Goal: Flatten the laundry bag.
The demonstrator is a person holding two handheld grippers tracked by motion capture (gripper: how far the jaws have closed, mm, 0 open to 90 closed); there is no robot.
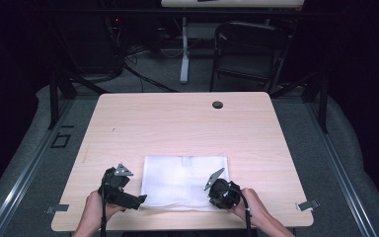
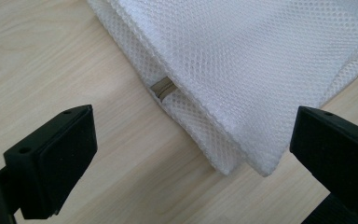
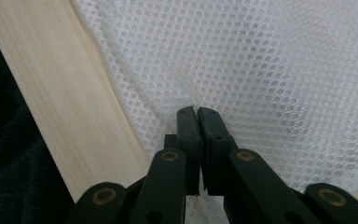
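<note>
Right claw (image 3: 198,112) pinches the mesh bag (image 3: 261,70) shut, tipped downward; left claw (image 2: 191,140) gapes wide.

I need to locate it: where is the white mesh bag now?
In the high view, the white mesh bag lies flat near the table's front edge, between the left claw and right claw.

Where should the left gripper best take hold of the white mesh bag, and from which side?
Probably at the near-left corner of the white mesh bag, coming in low from the table's left edge. That corner lies flat, folded in layers, between the open jaws of the left gripper. The right gripper is shut on the mesh at the near right.
</note>
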